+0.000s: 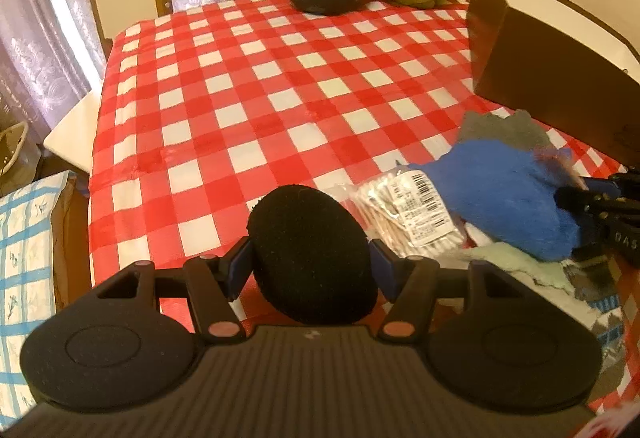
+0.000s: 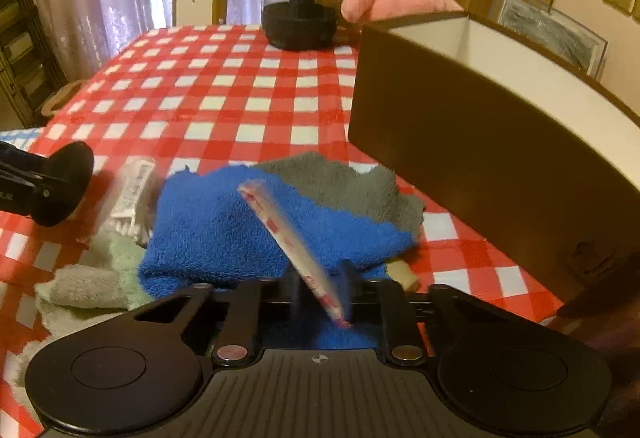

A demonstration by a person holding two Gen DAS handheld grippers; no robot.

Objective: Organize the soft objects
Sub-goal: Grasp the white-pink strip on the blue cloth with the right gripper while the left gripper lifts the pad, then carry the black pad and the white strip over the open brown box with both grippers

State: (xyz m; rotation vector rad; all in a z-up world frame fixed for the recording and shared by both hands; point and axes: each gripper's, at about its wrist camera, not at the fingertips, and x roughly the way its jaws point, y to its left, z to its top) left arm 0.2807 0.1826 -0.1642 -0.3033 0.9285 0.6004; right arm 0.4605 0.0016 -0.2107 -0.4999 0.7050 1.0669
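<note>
Left wrist view: my left gripper (image 1: 310, 258) is clamped on a round black foam sponge pad (image 1: 312, 254), its blue pads pressing the pad's two sides, over the red-and-white checked tablecloth (image 1: 240, 98). At about three o'clock from it lie a clear bag of cotton swabs (image 1: 408, 214), then a fluffy blue towel (image 1: 504, 198) on top of a grey cloth (image 1: 504, 130), with a pale green cloth (image 1: 516, 262) at the pile's near edge. The tall dark brown box with a white lining (image 1: 552, 78) stands at two o'clock.

In the right wrist view, my right gripper (image 2: 320, 294) has its tongs nearly together on a thin flat pink-and-white packet (image 2: 296, 242), blurred, standing tilted over the blue towel. The box is at two o'clock, just beside the pile.

I judge this the pick-up step: both grippers hold something and nothing is in the box yet, so far as I can see. Next, I must carry each thing over the box rim without dragging the towels. The black pad looks springy, barely squashed.
</note>
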